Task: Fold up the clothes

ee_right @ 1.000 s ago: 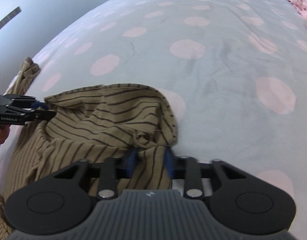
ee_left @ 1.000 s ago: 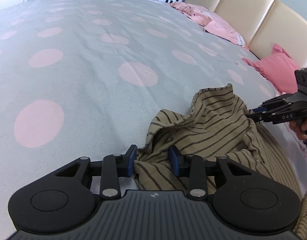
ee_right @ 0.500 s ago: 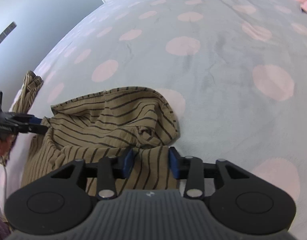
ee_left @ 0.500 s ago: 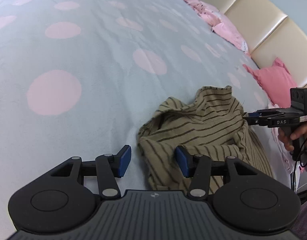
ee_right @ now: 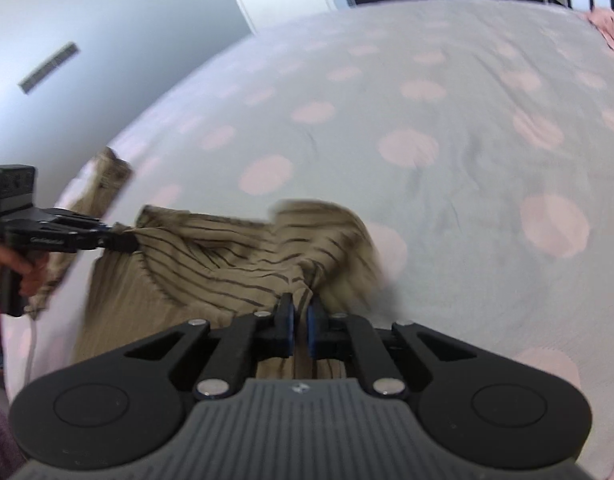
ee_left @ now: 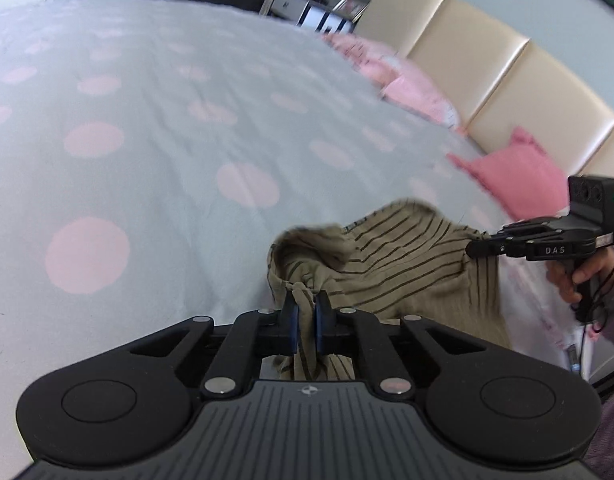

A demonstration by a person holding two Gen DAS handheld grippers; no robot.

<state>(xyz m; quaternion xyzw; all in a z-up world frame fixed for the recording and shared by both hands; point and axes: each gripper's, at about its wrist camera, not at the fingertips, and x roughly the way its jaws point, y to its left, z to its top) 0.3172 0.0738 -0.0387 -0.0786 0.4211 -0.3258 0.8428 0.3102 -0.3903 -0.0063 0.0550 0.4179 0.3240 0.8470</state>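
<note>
A tan garment with dark stripes (ee_left: 391,264) lies bunched at the near edge of the bed; it also shows in the right wrist view (ee_right: 227,256). My left gripper (ee_left: 306,312) is shut on a pinch of its fabric. My right gripper (ee_right: 299,314) is shut on another pinch. In the left wrist view the right gripper (ee_left: 477,249) grips the garment's right corner. In the right wrist view the left gripper (ee_right: 129,242) grips the left corner. The cloth hangs stretched between the two and lifted off the cover.
The bed cover (ee_left: 167,140) is grey with pink dots. Pink pillows (ee_left: 511,172) lie by the cream headboard (ee_left: 487,68). More striped cloth (ee_right: 107,176) hangs at the bed's left edge. A white wall (ee_right: 107,20) stands beyond.
Both grippers were open around the garment's edge; both have now closed on the fabric and lifted it. The views are blurred with motion.
</note>
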